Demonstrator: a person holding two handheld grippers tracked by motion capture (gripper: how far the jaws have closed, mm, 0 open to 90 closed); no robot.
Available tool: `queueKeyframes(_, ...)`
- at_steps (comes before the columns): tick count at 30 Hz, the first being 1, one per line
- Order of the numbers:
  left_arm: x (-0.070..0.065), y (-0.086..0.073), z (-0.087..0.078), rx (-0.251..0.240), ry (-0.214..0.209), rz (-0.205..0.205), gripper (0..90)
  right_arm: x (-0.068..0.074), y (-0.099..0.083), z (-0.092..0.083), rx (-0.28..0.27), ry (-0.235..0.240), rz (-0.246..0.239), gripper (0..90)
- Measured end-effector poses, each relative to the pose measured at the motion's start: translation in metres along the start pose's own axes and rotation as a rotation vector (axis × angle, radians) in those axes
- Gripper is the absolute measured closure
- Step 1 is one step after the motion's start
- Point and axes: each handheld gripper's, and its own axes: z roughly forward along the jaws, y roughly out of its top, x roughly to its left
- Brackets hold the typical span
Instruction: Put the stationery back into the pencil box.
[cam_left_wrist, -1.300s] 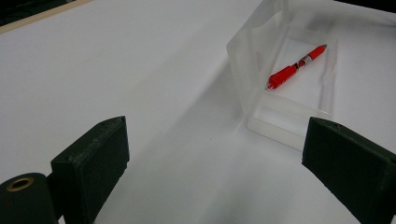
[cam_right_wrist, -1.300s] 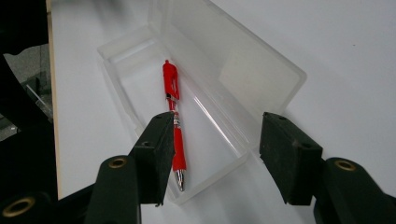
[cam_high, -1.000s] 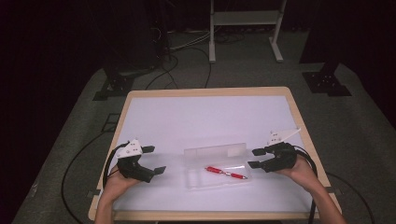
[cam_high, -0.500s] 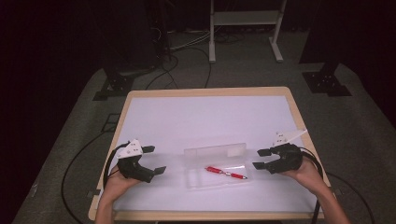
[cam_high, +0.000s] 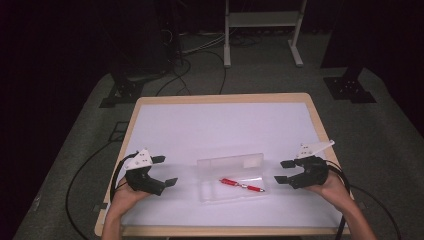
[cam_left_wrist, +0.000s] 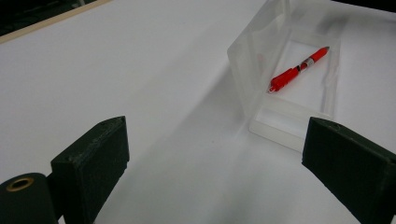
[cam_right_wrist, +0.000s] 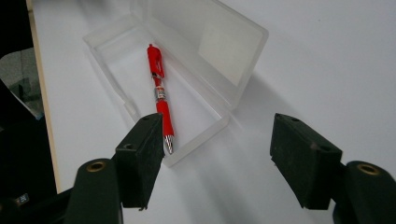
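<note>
Two grippers flank an open clear box on the white table (cam_high: 200, 125).

The left gripper (cam_high: 164, 171) rests near the table's front left, jaws apart and empty. Between the grippers, a red pen (cam_high: 242, 185) lies inside the clear box (cam_high: 231, 176), whose lid stands raised behind. The right gripper (cam_high: 281, 171) sits beside the box, jaws likewise spread, holding nothing.

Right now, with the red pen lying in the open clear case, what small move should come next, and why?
Probably bring the right hand-held gripper to the raised lid and tip it shut. The red pen already lies inside the clear case, both grippers are open and empty, and the left hand-held gripper could steady the base.
</note>
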Motion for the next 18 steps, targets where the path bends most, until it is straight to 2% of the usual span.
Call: queueKeyframes(18,-0.004,0.003,-0.002,-0.006,-0.003,0.009,6.9,0.001,-0.018,-0.013,-0.005,-0.034,0.031,27.2)
